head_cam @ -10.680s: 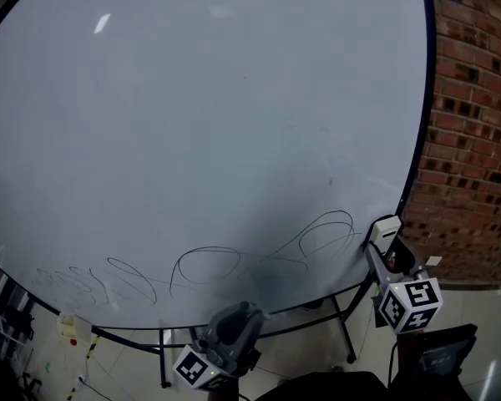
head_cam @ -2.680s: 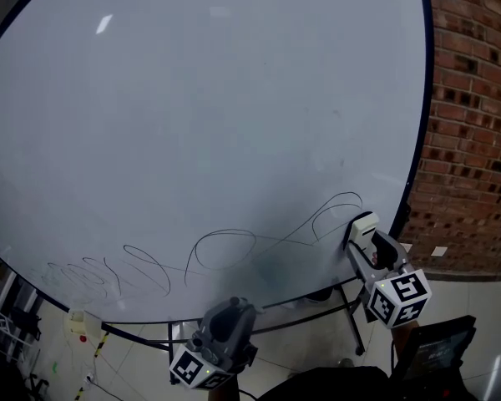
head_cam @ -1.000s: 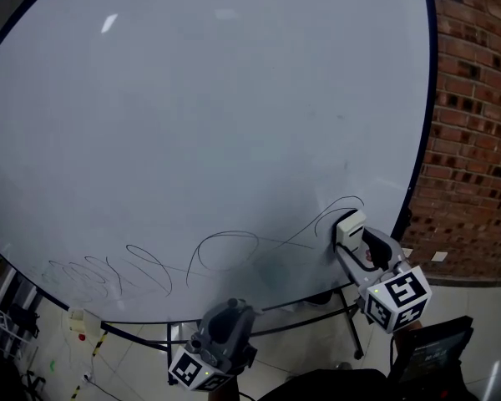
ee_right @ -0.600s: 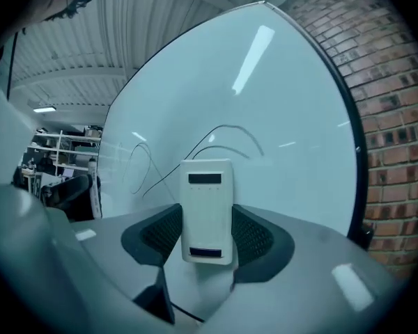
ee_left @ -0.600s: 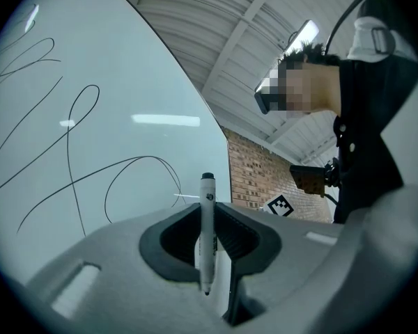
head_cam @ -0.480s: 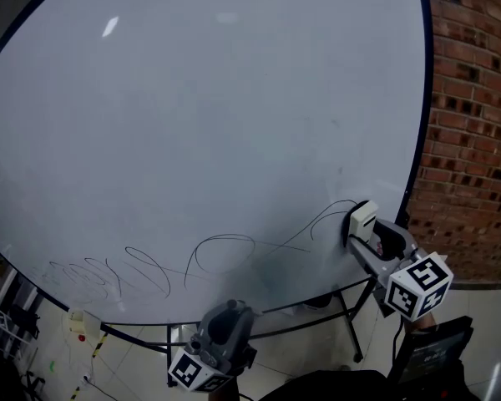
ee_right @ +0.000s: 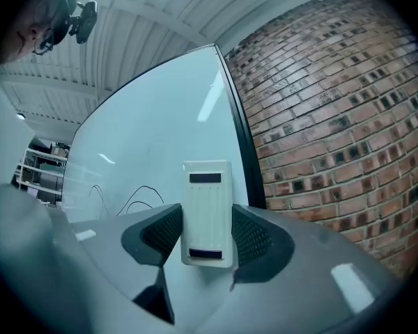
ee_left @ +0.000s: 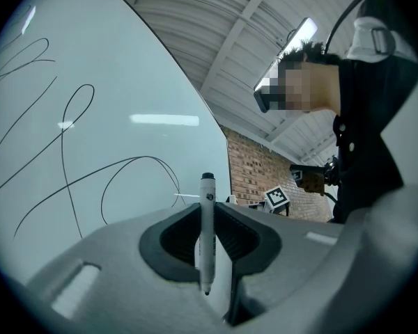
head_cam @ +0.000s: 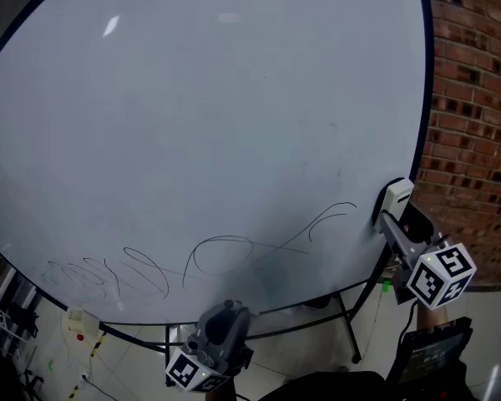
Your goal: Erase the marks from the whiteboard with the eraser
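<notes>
The eraser (head_cam: 397,195) (ee_right: 207,211), a white block with two dark slots on its back, sits at the far right edge of the whiteboard (head_cam: 234,98), low on that side and lying over the dark frame (head_cam: 423,98). We cannot tell whether its face presses on the surface there. The right tool (head_cam: 392,215) (ee_right: 207,232) pinches it, one ribbed jaw against each long side, and the block sticks out past the jaw tips. In the right gripper view it points along the board's edge, with the white surface to its left and the brick wall (ee_right: 334,103) to its right. The marks (head_cam: 225,253) are thin black loops and a long sweeping line across the lower part of the board. Their right end stops just left of the eraser, and fainter scribbles lie at the lower left. The rest of the board looks clean and carries only reflections of ceiling lights. The left tool (head_cam: 228,309) (ee_left: 207,239) hangs below the board's bottom rim, near the middle, apart from the surface. Its jaws are closed on a slim white marker (ee_left: 207,228) that stands upright between them, with its dark tip end toward the camera. Beneath the board we see the dark legs of its stand (head_cam: 346,324).
</notes>
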Demonstrator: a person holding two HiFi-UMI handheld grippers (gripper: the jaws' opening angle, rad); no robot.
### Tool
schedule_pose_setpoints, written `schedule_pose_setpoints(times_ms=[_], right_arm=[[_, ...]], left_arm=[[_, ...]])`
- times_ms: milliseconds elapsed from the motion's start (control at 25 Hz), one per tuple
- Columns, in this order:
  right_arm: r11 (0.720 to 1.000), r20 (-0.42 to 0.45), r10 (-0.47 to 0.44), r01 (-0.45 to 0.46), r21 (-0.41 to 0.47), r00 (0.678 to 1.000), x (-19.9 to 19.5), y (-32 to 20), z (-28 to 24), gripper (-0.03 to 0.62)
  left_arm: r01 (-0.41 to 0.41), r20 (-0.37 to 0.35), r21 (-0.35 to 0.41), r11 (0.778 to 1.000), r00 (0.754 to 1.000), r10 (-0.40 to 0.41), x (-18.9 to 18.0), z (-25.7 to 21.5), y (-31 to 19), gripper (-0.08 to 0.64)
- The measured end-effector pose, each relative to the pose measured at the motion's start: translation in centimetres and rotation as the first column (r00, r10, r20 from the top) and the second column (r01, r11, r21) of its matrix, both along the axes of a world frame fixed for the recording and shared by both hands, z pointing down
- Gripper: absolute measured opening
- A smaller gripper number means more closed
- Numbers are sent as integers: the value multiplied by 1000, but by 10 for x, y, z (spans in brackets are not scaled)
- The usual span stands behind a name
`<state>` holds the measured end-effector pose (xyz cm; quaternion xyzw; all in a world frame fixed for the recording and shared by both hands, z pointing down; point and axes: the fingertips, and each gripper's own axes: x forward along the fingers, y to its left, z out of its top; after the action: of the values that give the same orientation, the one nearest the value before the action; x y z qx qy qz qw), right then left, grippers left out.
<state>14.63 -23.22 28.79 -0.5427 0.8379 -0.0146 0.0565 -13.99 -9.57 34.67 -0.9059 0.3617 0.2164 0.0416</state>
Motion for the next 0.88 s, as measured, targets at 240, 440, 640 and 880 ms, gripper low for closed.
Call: schedule_pose_setpoints(times_ms=[240,440,640,880], right_arm=[[1000,-96,-14,15,11,995,-38,8,10,225],[991,-137,-126,121,-50,982,-85,16,40,225],[959,-166,-264,240,-151,950,-130,26,74,225],[957,-194,-277,253,-142,941,-119,22,66,225]], left_arm=[[4,1,-9,1000,1000,-4,-4,1,1,61],[9,7,-16,1000,1000,-9,-9,5,2,61],[2,0,-14,1000,1000,-2,-7,2,4,61],[-1,-1,4,1000,1000,1,-8,0,4,61]])
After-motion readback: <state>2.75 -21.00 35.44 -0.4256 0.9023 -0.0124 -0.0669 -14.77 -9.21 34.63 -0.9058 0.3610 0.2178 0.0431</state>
